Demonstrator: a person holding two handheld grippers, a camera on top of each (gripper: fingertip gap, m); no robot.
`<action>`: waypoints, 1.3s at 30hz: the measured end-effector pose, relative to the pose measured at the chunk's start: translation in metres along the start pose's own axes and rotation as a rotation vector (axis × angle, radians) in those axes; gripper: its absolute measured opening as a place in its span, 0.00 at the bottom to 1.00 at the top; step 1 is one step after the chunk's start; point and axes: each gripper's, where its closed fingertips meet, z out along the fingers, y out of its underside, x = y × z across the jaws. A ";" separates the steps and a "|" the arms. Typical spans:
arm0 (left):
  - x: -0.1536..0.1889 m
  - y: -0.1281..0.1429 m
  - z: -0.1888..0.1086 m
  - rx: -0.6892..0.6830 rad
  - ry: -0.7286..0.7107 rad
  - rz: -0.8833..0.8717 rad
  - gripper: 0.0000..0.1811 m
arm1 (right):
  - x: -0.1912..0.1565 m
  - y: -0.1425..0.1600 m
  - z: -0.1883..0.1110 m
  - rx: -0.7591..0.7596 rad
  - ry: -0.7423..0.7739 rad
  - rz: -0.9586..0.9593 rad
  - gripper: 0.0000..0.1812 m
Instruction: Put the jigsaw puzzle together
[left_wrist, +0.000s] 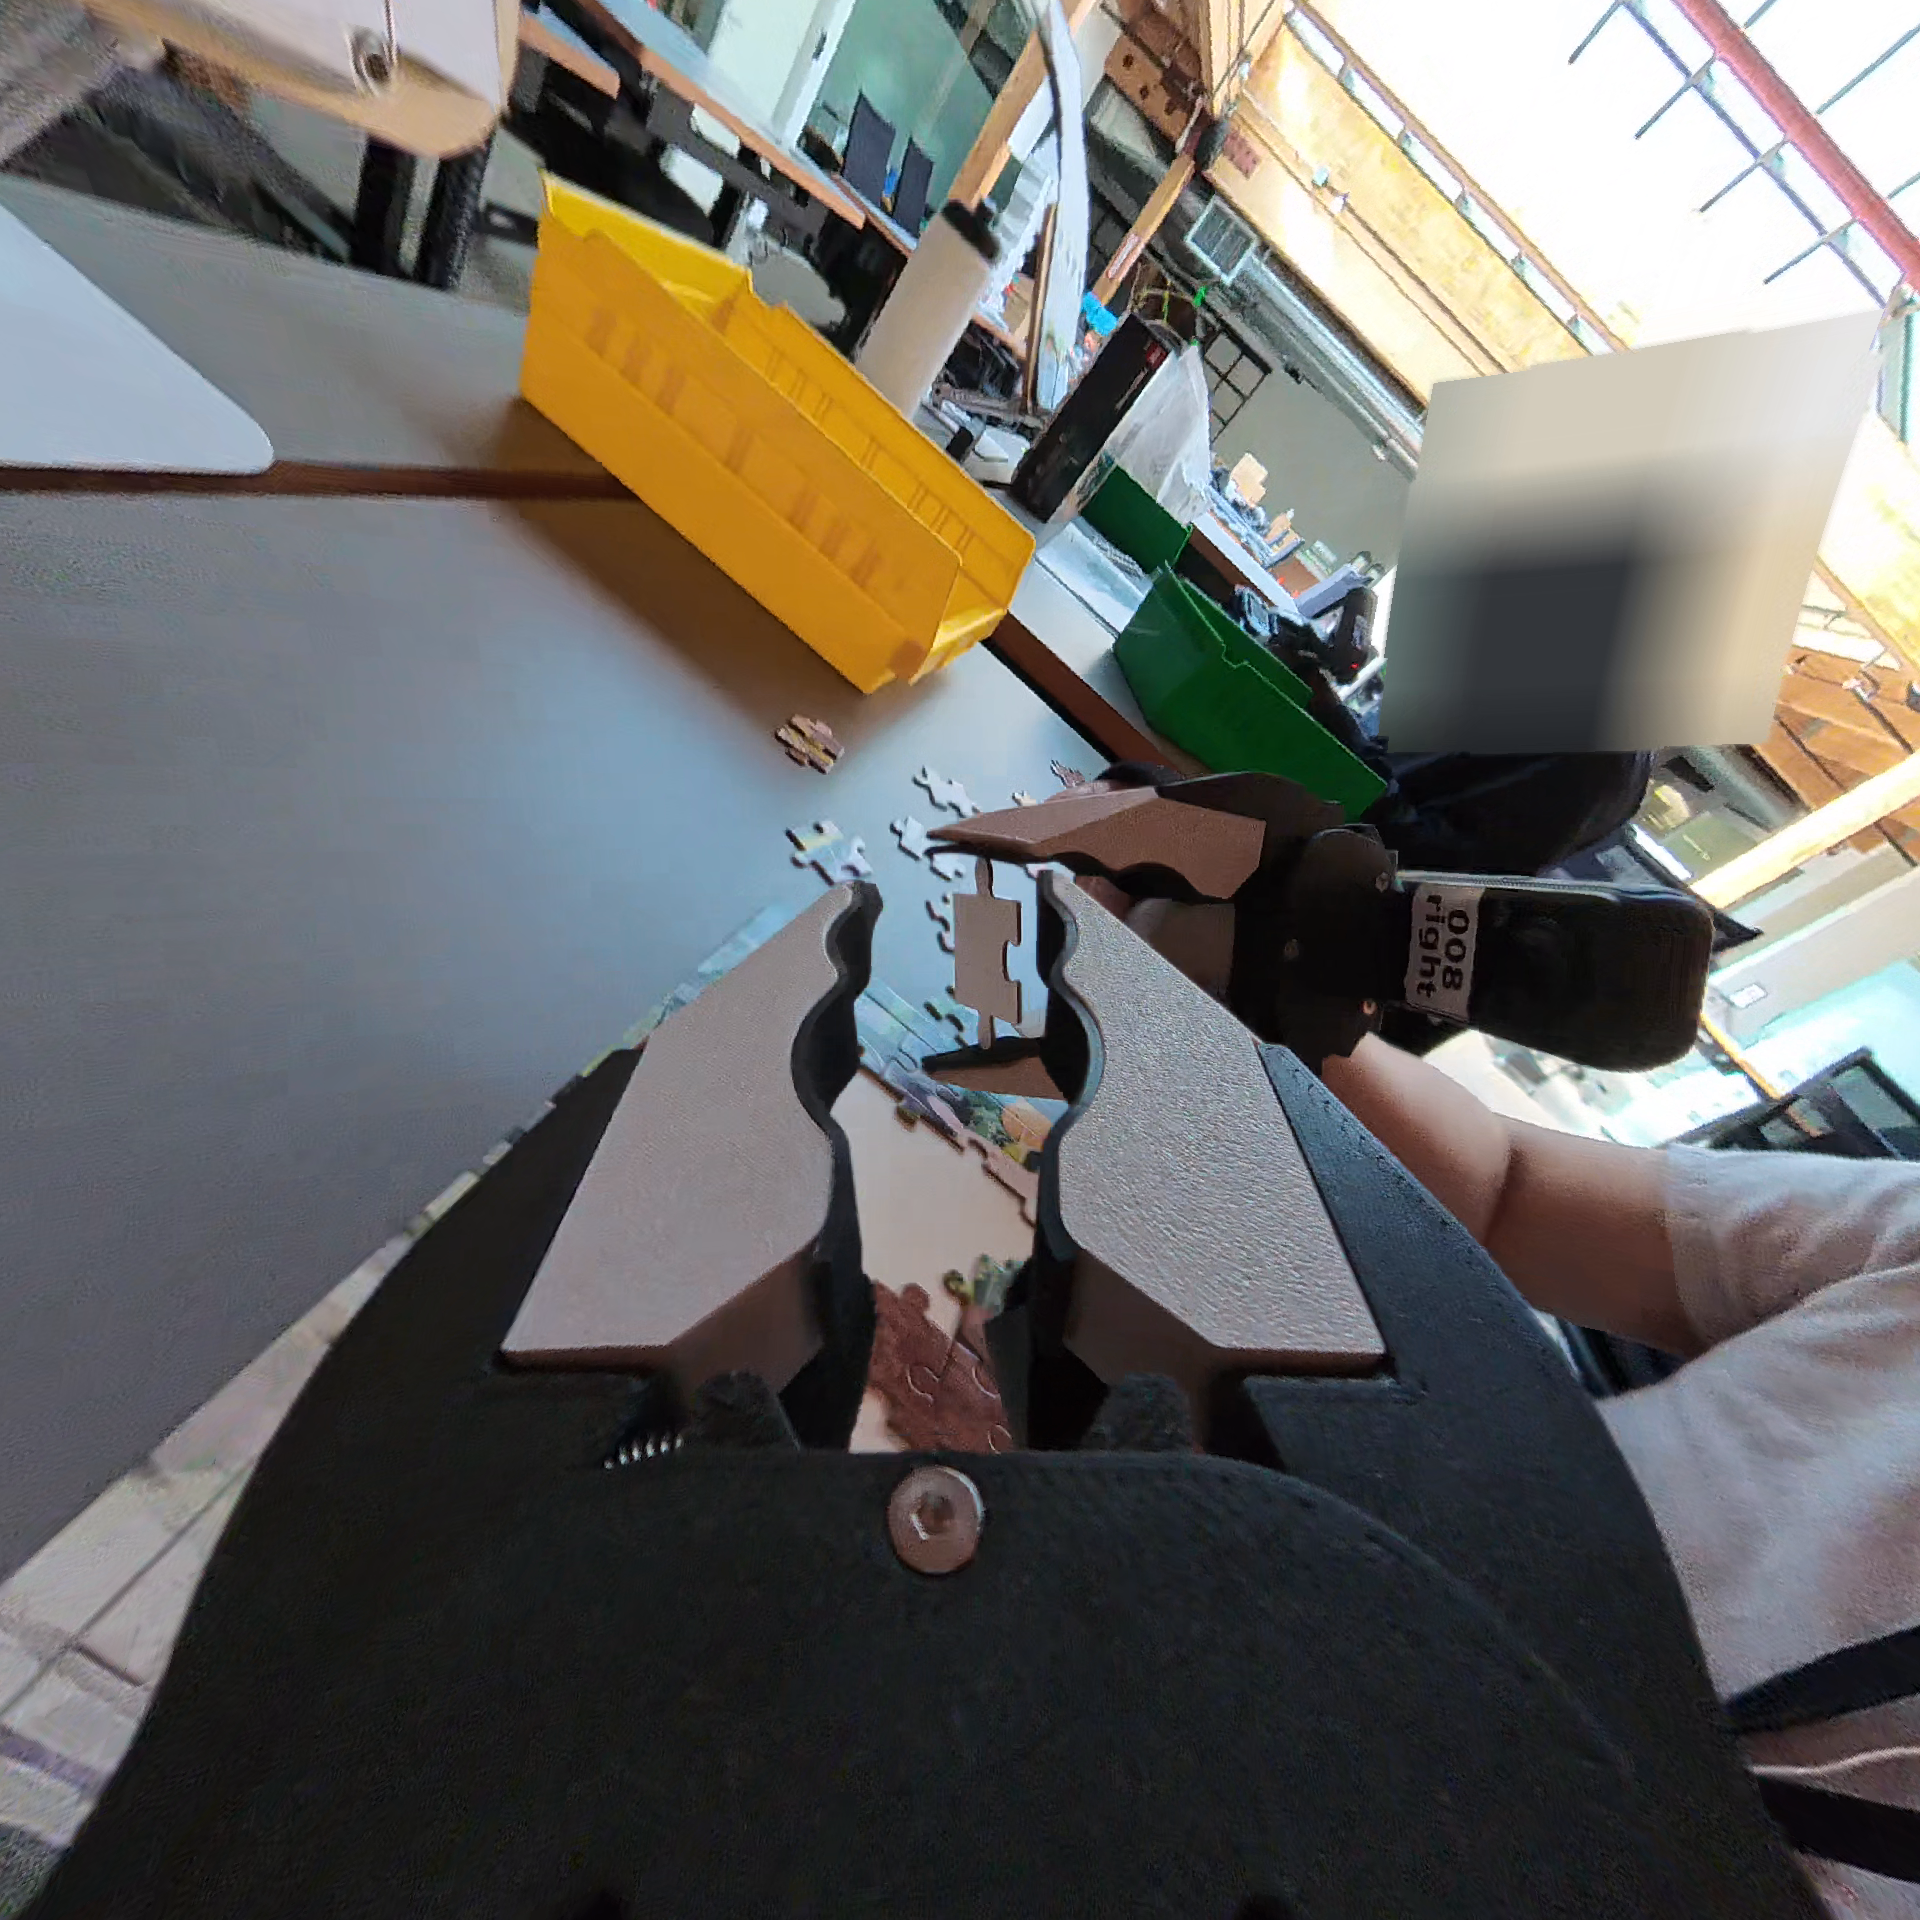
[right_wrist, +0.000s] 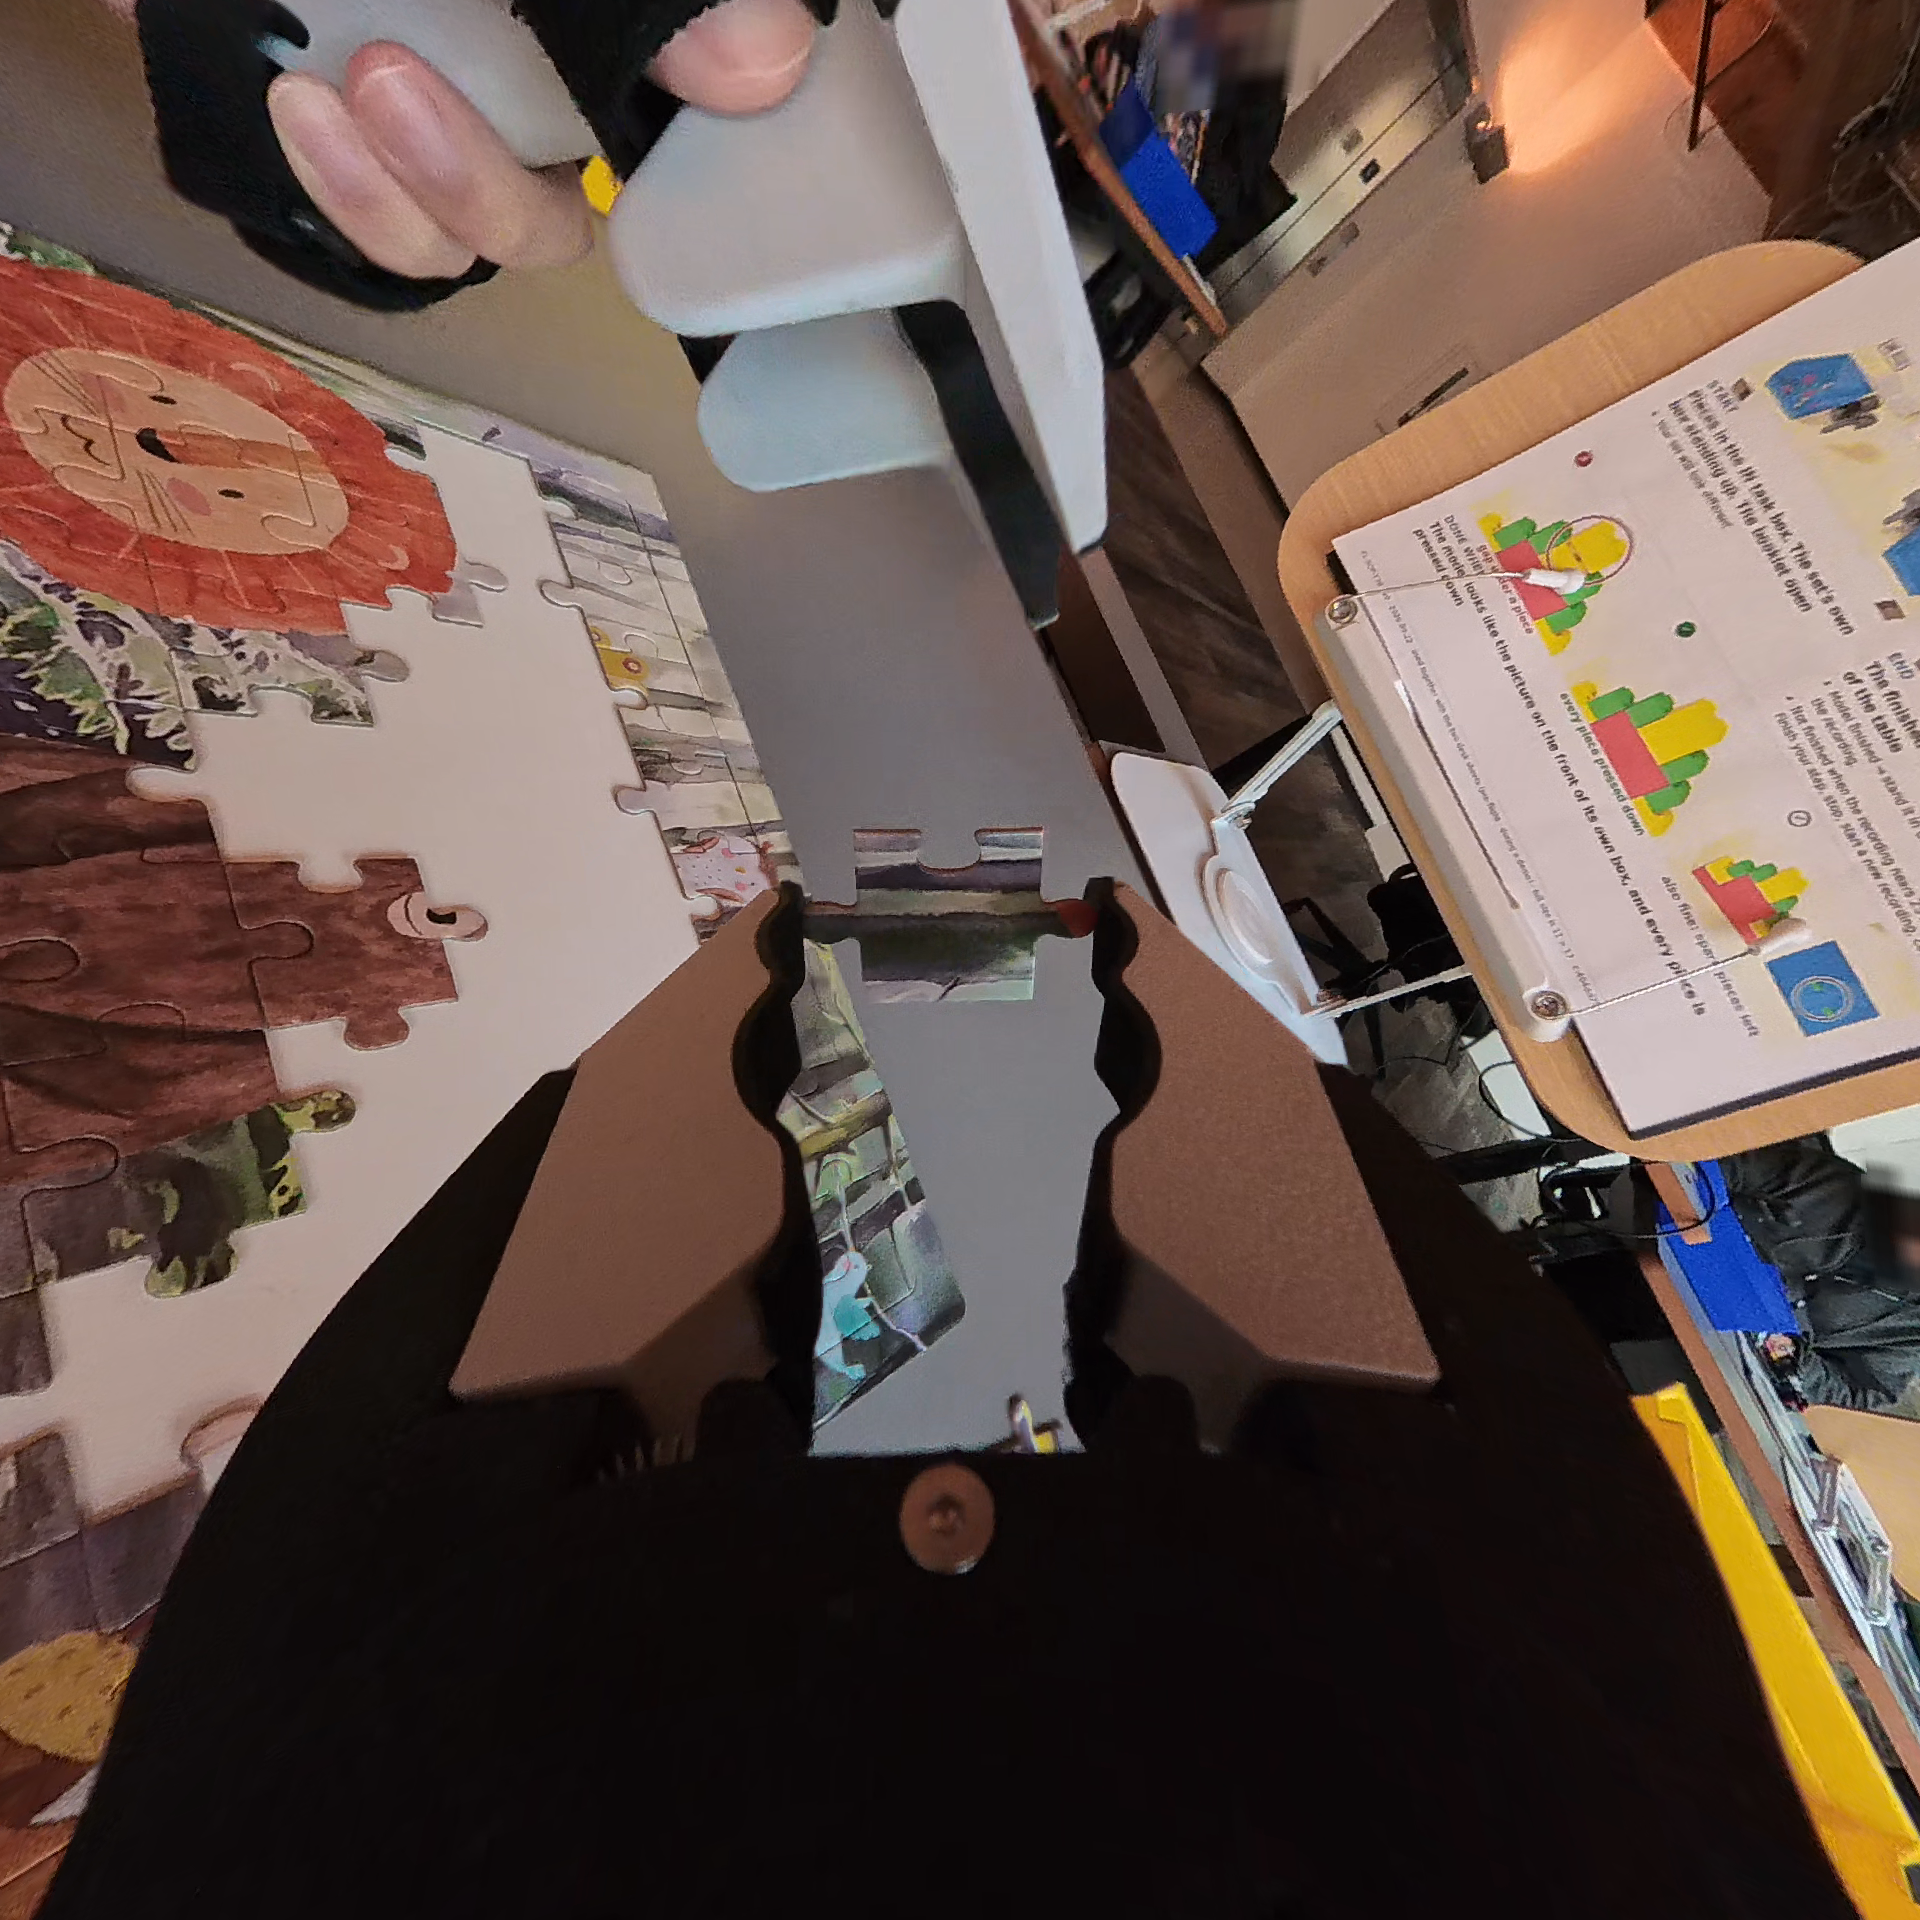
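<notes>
Puzzle piece pinched at right fingertips, left claw released

Right gripper clenched on a single puzzle piece, held by its two side edges between the brown fingertips, printed face toward the right wrist camera. Seen from the left wrist, the same piece hangs on edge with its pale back showing, lifted clear of the grey table.

Left gripper: jaws apart, nothing between them, hovering over the puzzle just beside the held piece. Gloved hand grips its pale handle at the top of the right wrist view.

Assembled puzzle lies flat on the table, part done: lion face and brown patch joined, wide white gaps of bare board between sections, right-hand border strip in place.

Loose pieces scattered on the table beyond the fingertips, one brown piece farther out near the yellow bin. Green bin sits past the table's edge. Instruction sheet on a wooden stand to the right.
</notes>
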 end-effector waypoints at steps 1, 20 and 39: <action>0.000 0.005 0.003 -0.030 0.009 -0.022 0.15 | -0.002 0.002 0.001 -0.012 -0.008 -0.001 0.30; 0.002 0.041 0.016 -0.250 -0.030 -0.011 0.20 | -0.003 -0.011 0.005 0.004 0.011 0.228 0.30; 0.031 0.080 -0.018 -0.683 0.002 0.127 0.00 | -0.021 -0.010 -0.037 0.040 -0.409 0.355 0.26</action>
